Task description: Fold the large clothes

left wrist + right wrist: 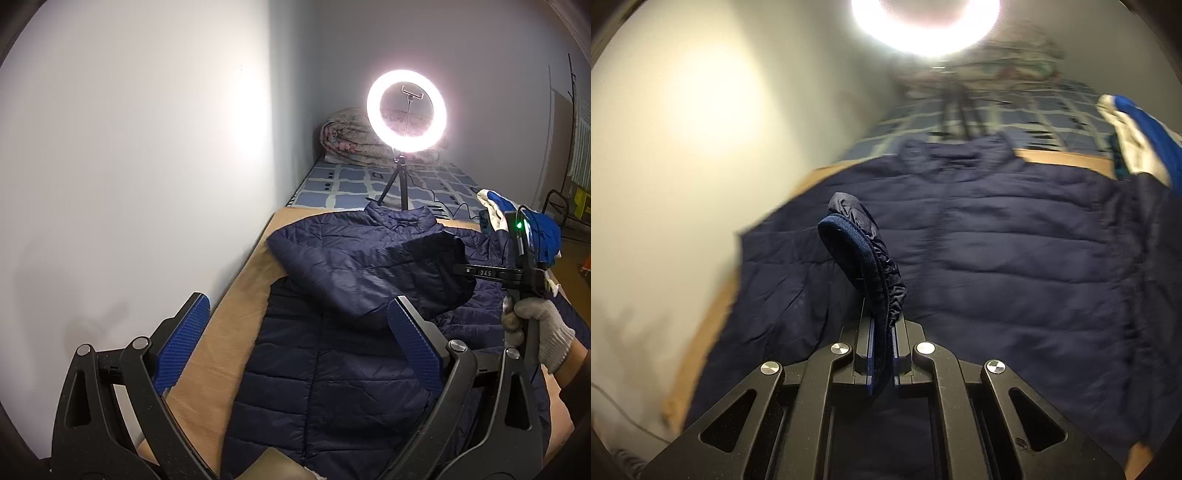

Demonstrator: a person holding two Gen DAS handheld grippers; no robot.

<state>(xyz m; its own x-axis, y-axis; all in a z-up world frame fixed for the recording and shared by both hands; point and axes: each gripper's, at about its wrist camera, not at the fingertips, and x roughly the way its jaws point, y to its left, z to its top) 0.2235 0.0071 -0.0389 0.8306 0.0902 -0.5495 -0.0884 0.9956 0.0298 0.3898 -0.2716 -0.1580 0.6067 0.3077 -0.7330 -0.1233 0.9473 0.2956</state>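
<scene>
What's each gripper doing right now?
Left gripper: open, empty, above the navy puffer jacket.
Right gripper: shut on the jacket's sleeve cuff.

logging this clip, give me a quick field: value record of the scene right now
garment: navy quilted puffer jacket, spread on a tan board
sleeve: folded across the chest, ribbed sleeve cuff lifted
right gripper: shut on the cuff, held by a gloved hand
left gripper: open, holding nothing
behind: lit ring light on a tripod, rolled floral quilt, blue checked sheet
right edge: blue and white clothes
</scene>
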